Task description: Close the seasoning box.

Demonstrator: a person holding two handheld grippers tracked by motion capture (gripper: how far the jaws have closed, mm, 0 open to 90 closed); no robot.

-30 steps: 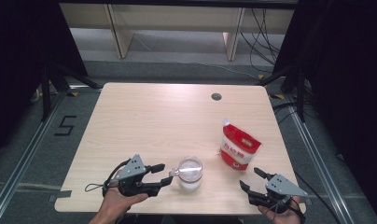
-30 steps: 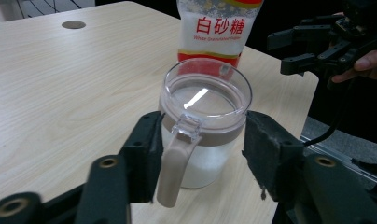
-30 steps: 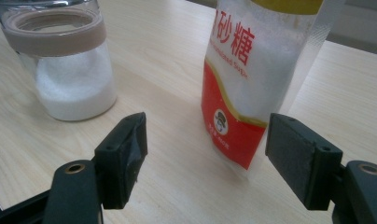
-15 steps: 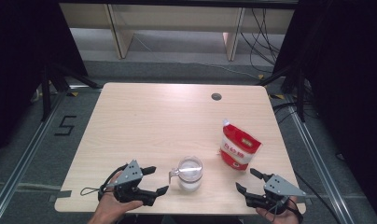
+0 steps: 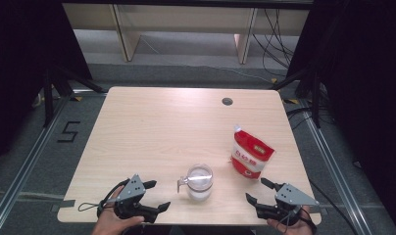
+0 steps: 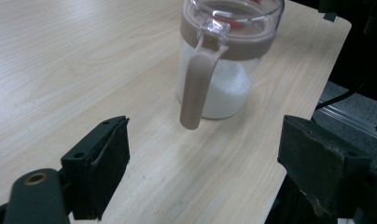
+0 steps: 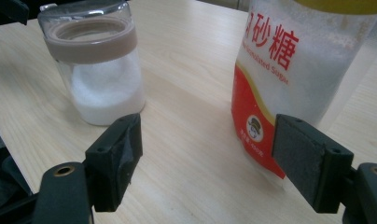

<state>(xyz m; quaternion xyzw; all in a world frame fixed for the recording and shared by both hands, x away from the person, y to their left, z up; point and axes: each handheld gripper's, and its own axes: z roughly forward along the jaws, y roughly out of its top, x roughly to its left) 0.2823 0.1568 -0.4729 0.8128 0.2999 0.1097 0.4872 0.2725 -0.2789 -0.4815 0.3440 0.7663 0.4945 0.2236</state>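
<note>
A light wooden table point(image 5: 152, 127) takes up the middle of the high view, with a small dark round hole point(image 5: 227, 102) near its far edge. On its right half a red and white sugar bag point(image 5: 251, 156) stands upright; in the right gripper view the same bag shows clear plastic above a red lower part with red characters printed on it, and white grains behind the plastic.

Near the front edge, roughly at the middle, stands a clear jar point(image 5: 200, 181) with a brown band around its top and a clear lid. It is about a third full of white sugar. Its brown handle point(image 6: 196, 85) hangs down the side that faces the left gripper, free of the table.

The left gripper point(image 5: 153, 196) sits at the front left corner, held in the person's left hand point(image 5: 112, 223), pointing toward the jar. Its jaws have just been opening and now stand wide apart with nothing between them — in the left gripper view the jar sits a little beyond the pads, untouched.

The right gripper point(image 5: 257, 191) rests at the front right edge in the right hand point(image 5: 291, 226), pointing toward the gap between jar and bag. Its jaws have also been opening and stand wide, gripping nothing — the bag is just ahead of one pad, the jar farther off ahead of the other.
</note>
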